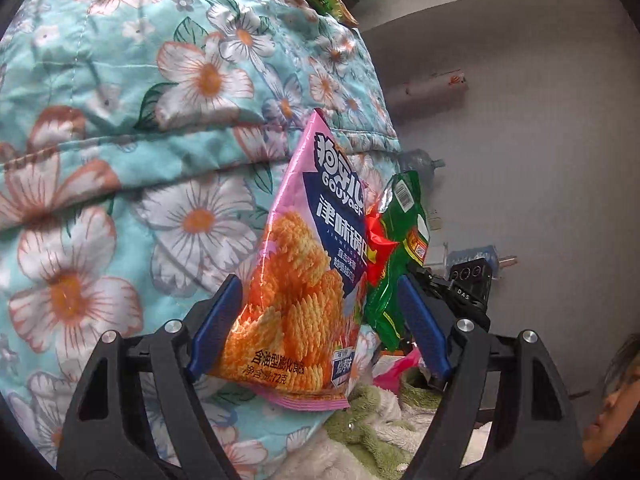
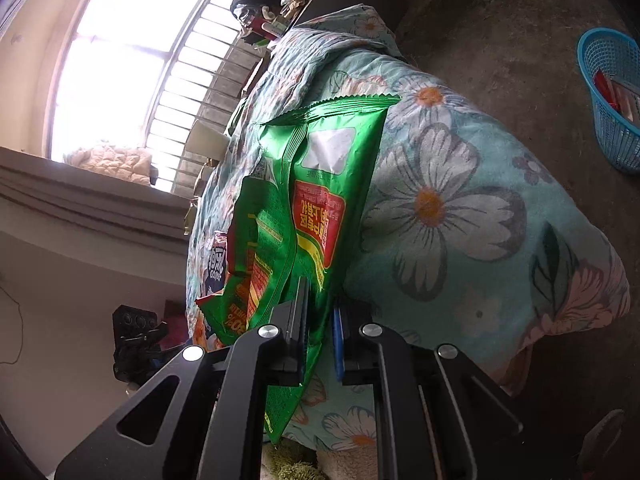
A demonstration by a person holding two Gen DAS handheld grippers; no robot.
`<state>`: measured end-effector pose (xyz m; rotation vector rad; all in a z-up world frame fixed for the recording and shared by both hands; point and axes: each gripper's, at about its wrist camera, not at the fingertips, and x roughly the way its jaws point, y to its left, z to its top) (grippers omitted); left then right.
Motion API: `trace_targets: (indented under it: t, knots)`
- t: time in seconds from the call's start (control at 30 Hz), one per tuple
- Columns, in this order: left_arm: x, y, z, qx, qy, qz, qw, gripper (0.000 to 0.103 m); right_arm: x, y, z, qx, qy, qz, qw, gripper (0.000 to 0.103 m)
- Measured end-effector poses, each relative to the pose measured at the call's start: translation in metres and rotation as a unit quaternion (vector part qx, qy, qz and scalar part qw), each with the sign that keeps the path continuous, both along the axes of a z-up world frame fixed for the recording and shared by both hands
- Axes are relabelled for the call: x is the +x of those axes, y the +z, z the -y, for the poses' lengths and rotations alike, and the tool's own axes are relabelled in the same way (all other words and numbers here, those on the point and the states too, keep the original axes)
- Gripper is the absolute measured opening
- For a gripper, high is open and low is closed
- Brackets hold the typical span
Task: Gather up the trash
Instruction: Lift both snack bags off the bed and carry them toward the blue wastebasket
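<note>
Half the green wrapper (image 1: 396,248) hidden.

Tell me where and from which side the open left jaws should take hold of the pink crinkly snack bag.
Grip the pink crinkly snack bag across its flat lower half, just above the sealed bottom edge. It already stands upright between the left gripper jaws, its faces roughly side-on to the pads, so closing from both sides there probably pinches it flat. The green foil bag sits close beside it.
</note>
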<state>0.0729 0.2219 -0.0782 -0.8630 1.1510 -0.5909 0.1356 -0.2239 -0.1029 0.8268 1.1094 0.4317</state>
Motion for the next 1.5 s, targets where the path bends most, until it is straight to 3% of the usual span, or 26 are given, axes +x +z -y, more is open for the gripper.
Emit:
trace_targets:
  t: [0.1, 0.2, 0.4, 0.47, 0.57, 0.8, 0.93, 1.27, 1.37, 1.5]
  knots:
    - [-0.004, -0.008, 0.002, -0.083, -0.009, -0.005, 0.9965, 0.074, 0.001, -0.002, -0.003, 0.001, 0.003, -0.002, 1.000, 0.011]
    - [-0.004, -0.010, 0.008, -0.120, -0.009, 0.002, 0.9927, 0.072, 0.000, -0.003, -0.003, -0.002, 0.003, -0.003, 1.000, 0.011]
    - [0.003, -0.003, 0.034, -0.027, -0.006, 0.020, 0.9994, 0.036, 0.000, -0.007, -0.002, 0.005, 0.003, -0.005, 1.000, 0.011]
    - [0.002, 0.004, 0.042, 0.023, -0.007, 0.032, 0.9992, 0.025, -0.001, -0.009, 0.000, 0.017, 0.002, -0.007, 1.000, 0.012]
    - [0.001, 0.015, 0.055, 0.102, -0.011, 0.058, 0.9930, 0.022, -0.001, -0.014, 0.002, 0.043, 0.002, -0.011, 0.999, 0.017]
    - [-0.010, 0.041, 0.077, 0.186, -0.023, 0.116, 0.9753, 0.019, -0.003, -0.012, -0.003, 0.061, 0.007, -0.002, 0.998, 0.034]
    - [-0.011, 0.045, 0.084, 0.204, -0.025, 0.126, 0.9705, 0.018, -0.006, -0.007, -0.011, 0.044, 0.003, 0.005, 0.999, 0.037]
    - [-0.014, 0.043, 0.090, 0.218, -0.023, 0.130, 0.9669, 0.016, -0.010, 0.006, -0.044, -0.053, 0.022, 0.034, 0.998, 0.037]
    - [-0.014, 0.042, 0.090, 0.220, -0.021, 0.130, 0.9666, 0.016, -0.011, 0.009, -0.048, -0.081, 0.020, 0.038, 0.996, 0.028]
    - [-0.015, 0.041, 0.094, 0.231, -0.020, 0.133, 0.9636, 0.014, -0.012, 0.008, -0.046, -0.076, 0.012, 0.031, 0.997, 0.016]
